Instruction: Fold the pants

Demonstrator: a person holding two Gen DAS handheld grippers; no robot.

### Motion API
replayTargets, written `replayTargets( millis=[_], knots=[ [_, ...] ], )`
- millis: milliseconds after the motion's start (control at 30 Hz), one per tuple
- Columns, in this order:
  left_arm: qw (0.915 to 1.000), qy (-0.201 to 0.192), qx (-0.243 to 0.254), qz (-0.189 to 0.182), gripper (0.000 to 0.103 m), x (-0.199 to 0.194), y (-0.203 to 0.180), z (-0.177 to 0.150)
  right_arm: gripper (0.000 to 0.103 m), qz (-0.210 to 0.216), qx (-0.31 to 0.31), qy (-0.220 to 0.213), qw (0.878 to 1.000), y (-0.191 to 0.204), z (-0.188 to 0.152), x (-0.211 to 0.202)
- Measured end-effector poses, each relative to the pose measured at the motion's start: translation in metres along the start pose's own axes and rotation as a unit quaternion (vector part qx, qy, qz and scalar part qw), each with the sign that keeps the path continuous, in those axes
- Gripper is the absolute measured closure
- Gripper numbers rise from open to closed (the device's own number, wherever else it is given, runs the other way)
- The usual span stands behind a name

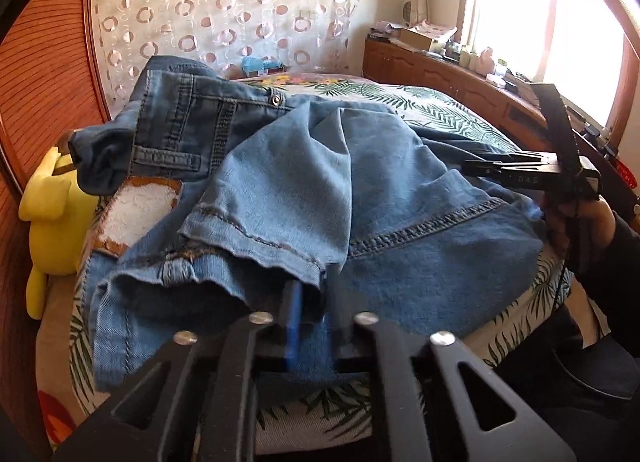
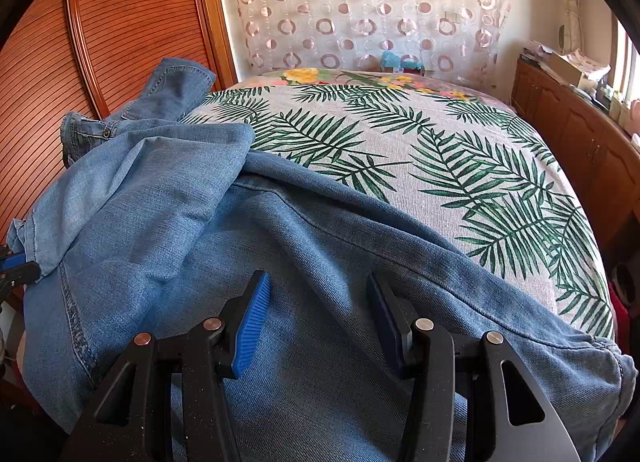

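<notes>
Left gripper [image 1: 310, 302] nearest the lens, jaws pinched together on the hem of a pant leg, blue pads [image 1: 294, 326] mostly buried under the denim fold. Jeans [image 1: 304, 190] heaped on the bed, light blue, partly folded over; waistband with belt loop and rivet button raised at upper left, one leg hem draped toward the camera, stitched seam running right. Bedspread [image 2: 440, 166] grey with green palm-leaf print, floral part at the far end. Yellow plush toy [image 1: 52, 206] at the bed's left edge, beside a white and brown patch showing under the denim. Right gripper [image 2: 318, 314] jaws standing apart over flat denim near the bed's front edge, blue ribbed pad [image 2: 252, 326] on its left finger, nothing clamped between; whether the tips touch the cloth not clear. Same gripper seen from the left wrist view at far right, held by a hand [image 1: 576, 218] in a dark sleeve. Wooden slatted closet door [image 2: 120, 22] left, circle-pattern curtain [image 2: 360, 2] behind, wooden cabinet [image 2: 572, 130] right under a bright window.
</notes>
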State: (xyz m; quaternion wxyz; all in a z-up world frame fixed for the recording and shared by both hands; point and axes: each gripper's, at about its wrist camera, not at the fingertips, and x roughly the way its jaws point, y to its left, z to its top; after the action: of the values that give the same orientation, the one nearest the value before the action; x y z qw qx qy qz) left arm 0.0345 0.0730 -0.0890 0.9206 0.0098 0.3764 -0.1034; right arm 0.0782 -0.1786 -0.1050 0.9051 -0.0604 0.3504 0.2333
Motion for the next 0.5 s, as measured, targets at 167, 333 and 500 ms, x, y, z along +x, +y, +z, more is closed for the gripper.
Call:
replayTargets(
  millis=[167, 333, 500],
  knots=[
    [0.9983, -0.054, 0.004, 0.019, 0.100, -0.032, 0.009, 0.024, 0.051, 0.000, 0.000, 0.000, 1.000, 0.000, 0.000, 0.000],
    [0.9931, -0.099, 0.010, 0.062, 0.100, -0.059, 0.035, 0.067, 0.051, 0.000, 0.000, 0.000, 1.000, 0.000, 0.000, 0.000],
    [0.9909, -0.102, 0.008, 0.087, 0.100, -0.051, 0.071, 0.099, 0.051, 0.001, 0.000, 0.000, 1.000, 0.000, 0.000, 0.000]
  ],
)
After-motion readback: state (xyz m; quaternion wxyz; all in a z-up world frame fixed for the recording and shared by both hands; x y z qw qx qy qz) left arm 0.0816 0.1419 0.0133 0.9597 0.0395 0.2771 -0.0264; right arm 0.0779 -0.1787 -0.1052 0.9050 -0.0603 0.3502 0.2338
